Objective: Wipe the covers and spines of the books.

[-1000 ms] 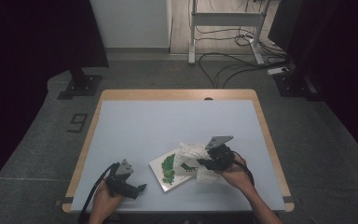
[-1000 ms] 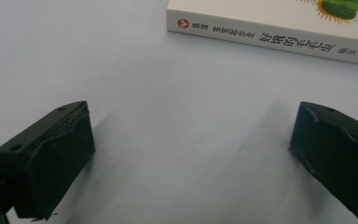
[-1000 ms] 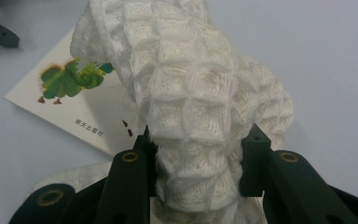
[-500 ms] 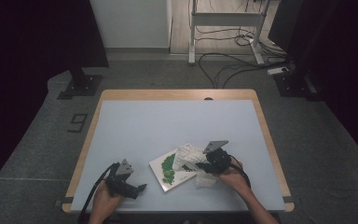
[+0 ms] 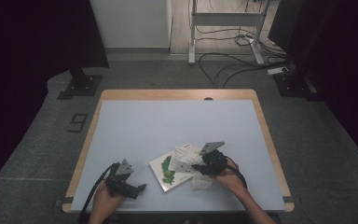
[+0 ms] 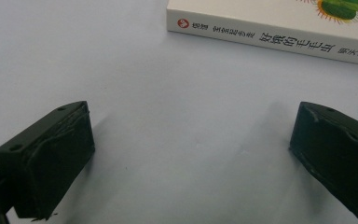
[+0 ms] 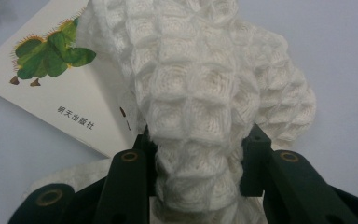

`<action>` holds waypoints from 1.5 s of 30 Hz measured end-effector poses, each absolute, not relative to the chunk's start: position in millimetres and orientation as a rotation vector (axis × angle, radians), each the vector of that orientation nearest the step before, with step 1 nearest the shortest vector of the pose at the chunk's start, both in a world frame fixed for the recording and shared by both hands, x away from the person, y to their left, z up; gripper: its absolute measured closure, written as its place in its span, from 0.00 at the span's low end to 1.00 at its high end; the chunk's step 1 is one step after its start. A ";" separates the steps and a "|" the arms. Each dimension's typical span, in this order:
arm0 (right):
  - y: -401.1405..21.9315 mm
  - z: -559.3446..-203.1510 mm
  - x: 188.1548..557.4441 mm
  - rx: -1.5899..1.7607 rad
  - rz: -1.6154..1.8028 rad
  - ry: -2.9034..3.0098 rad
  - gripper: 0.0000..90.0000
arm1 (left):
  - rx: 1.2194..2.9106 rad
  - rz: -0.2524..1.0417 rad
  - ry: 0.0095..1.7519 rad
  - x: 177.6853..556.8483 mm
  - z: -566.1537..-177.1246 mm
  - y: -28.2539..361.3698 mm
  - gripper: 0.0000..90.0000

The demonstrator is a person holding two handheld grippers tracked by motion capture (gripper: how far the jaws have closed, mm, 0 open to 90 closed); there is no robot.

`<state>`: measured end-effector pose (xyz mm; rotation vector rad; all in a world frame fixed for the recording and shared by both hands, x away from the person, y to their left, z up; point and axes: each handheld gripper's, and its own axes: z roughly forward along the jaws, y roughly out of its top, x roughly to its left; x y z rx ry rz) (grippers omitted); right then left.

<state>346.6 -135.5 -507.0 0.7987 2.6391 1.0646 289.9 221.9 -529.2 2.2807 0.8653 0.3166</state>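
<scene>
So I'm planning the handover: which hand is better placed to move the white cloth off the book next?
The right. Its gripper is already shut on the white cloth, which drapes over the book. The left gripper sits open on the table, beside the book.

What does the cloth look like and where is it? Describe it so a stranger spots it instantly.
Start at the table and go to its near right part, where the right tool is shut. The cloth is bunched in it and lies partly over the book; unlike the flat, printed book, it is white, soft and waffle-textured.
</scene>
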 end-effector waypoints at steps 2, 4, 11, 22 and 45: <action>-133.7 -507.5 345.8 0.795 1.076 2.643 0.69 | 2.281 0.316 0.865 289.9 -529.2 221.9 0.00; -129.7 -507.6 343.9 0.781 1.085 2.651 0.69 | 2.281 0.316 0.865 289.9 -529.2 221.9 0.00; -116.0 -507.5 338.3 0.746 1.108 2.677 0.69 | 2.281 0.317 0.865 289.9 -529.2 221.9 0.00; -89.2 -506.8 327.5 0.662 1.137 2.720 0.69 | 2.282 0.317 0.864 289.9 -529.2 221.9 0.00; -49.2 -504.2 306.5 0.506 1.143 2.787 0.69 | 2.283 0.317 0.862 289.9 -529.1 222.0 0.00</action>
